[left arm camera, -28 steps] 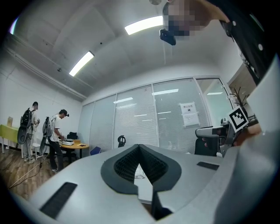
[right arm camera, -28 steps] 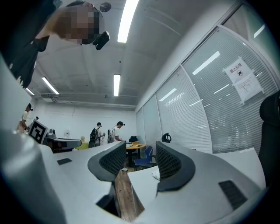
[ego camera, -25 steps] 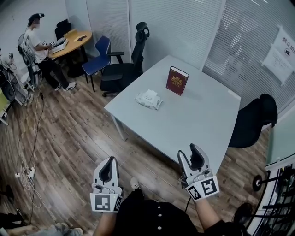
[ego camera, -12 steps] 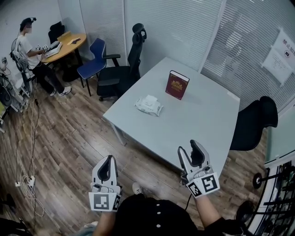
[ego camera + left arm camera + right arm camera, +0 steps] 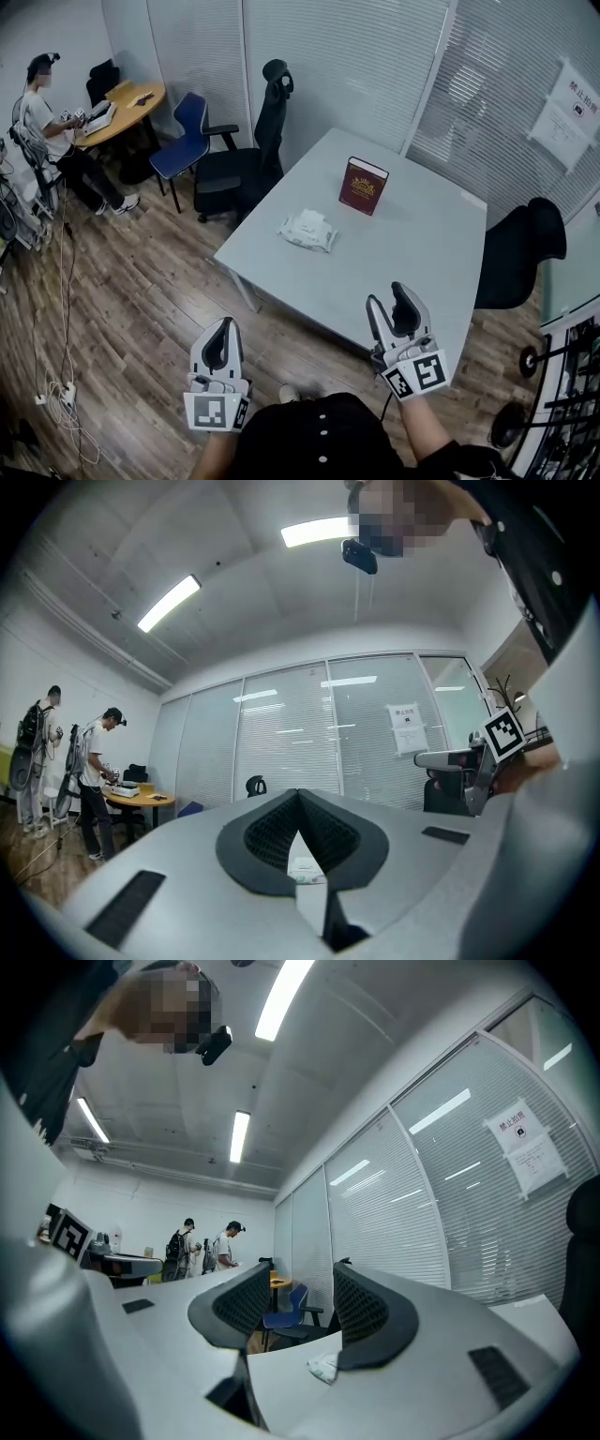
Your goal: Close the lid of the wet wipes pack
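Both tools are out in front of the person, short of the pale grey rectangular table (image 5: 412,258). On the left gripper (image 5: 224,328) the fingers are clenched, tips meeting, with nothing caught between them. On the right gripper (image 5: 391,302) the fingers are released and stand wide apart, with only air in the gap. The white, crumpled soft pack of wet wipes (image 5: 307,230) lies on the table well ahead of both sets of fingertips, touched by neither. I can't make out its lid from here. Beyond the pack from the fingers, a dark red hardback book (image 5: 364,186) stands upright. Past the table, off beyond the left fingers, sit a tall black office chair (image 5: 272,117) and a blue chair (image 5: 187,141).
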### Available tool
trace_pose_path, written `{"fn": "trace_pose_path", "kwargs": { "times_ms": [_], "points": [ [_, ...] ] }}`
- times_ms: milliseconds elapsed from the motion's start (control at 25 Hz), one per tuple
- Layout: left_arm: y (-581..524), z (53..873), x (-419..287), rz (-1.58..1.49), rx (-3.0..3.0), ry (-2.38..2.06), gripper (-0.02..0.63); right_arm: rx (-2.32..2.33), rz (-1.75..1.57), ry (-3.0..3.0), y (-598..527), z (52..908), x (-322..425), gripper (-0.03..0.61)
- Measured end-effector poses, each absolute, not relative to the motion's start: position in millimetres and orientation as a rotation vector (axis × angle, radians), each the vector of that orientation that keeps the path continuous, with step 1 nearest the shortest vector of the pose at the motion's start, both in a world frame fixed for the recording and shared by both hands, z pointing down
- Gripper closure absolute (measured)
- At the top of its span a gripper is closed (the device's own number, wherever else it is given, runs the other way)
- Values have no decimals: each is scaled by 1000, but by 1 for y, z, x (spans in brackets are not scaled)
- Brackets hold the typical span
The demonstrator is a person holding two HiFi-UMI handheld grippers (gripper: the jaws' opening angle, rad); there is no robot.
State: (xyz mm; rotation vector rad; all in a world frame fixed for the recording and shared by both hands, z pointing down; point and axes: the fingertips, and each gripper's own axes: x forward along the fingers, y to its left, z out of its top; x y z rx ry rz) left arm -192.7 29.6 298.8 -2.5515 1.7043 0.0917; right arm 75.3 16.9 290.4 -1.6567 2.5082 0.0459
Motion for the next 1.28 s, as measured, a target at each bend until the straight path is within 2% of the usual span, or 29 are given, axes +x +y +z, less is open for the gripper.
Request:
{"fn": "trace_pose_path", "kwargs": {
  "times_ms": [760,1280],
  "points": [
    [-12,319,-204,62,-2595,1688,600,-1696,-10,2505,-23,312,63,367],
    [-71,317,-189,47,-2604,1671,600,-1723,-27,2477,-77,315,80,367]
  ]
}}
